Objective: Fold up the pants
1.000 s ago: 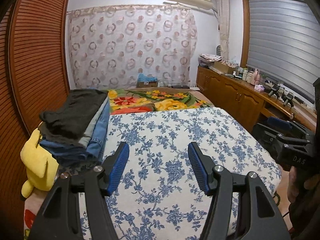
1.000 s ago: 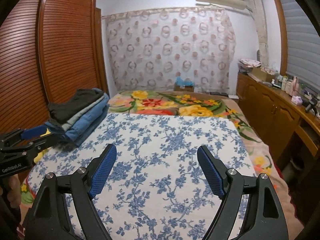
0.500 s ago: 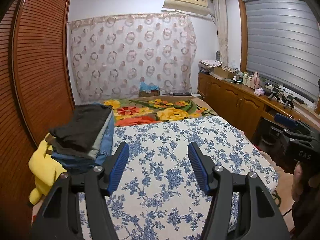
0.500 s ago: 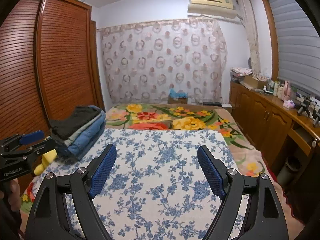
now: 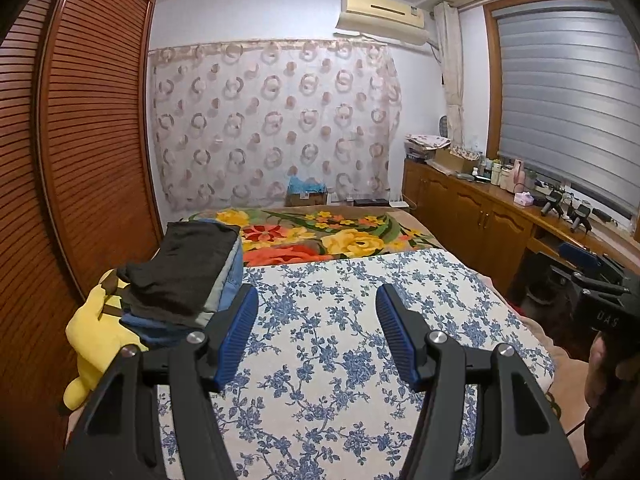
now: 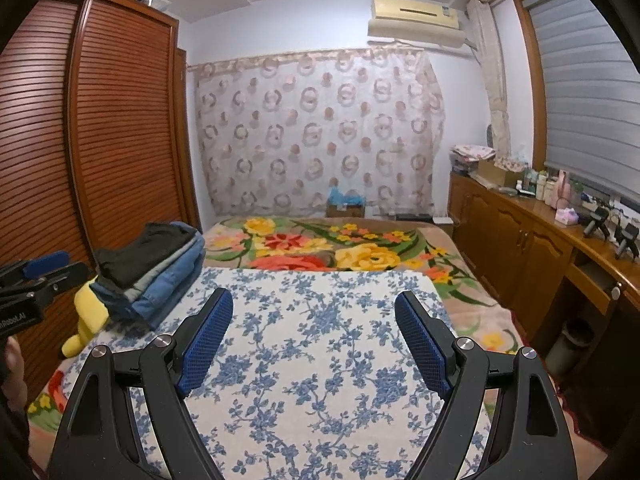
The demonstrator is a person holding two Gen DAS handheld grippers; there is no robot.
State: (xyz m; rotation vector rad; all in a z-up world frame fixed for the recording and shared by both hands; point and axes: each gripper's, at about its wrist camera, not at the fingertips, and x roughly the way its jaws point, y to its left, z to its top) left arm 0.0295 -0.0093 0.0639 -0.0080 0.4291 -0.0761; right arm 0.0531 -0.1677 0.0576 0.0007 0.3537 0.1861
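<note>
Both grippers hang above the blue-flowered sheet [image 5: 320,320] with nothing between their jaws. The left gripper [image 5: 316,332] stands partly apart and empty; the right gripper [image 6: 314,336] stands wider and is empty too. Neither touches cloth.

The pants sit in a stack of folded clothes [image 5: 180,276] at the left edge of the sheet, a dark pair on top, a grey layer under it and blue denim at the bottom. The stack leans against a yellow plush toy [image 5: 96,336], which lies between the sheet and the slatted wardrobe [image 5: 80,140]. Beyond the sheet, toward the curtain, lies a bright flowered blanket [image 5: 320,236].

As far as the views show, no unfolded pants lie on the sheet: its whole patterned surface is bare in front of both grippers. The stack looks neat and squared, so the folding seems done or nearly done. What may be left is only to fetch another pair, if one exists outside the views; that cannot be told here.
</note>
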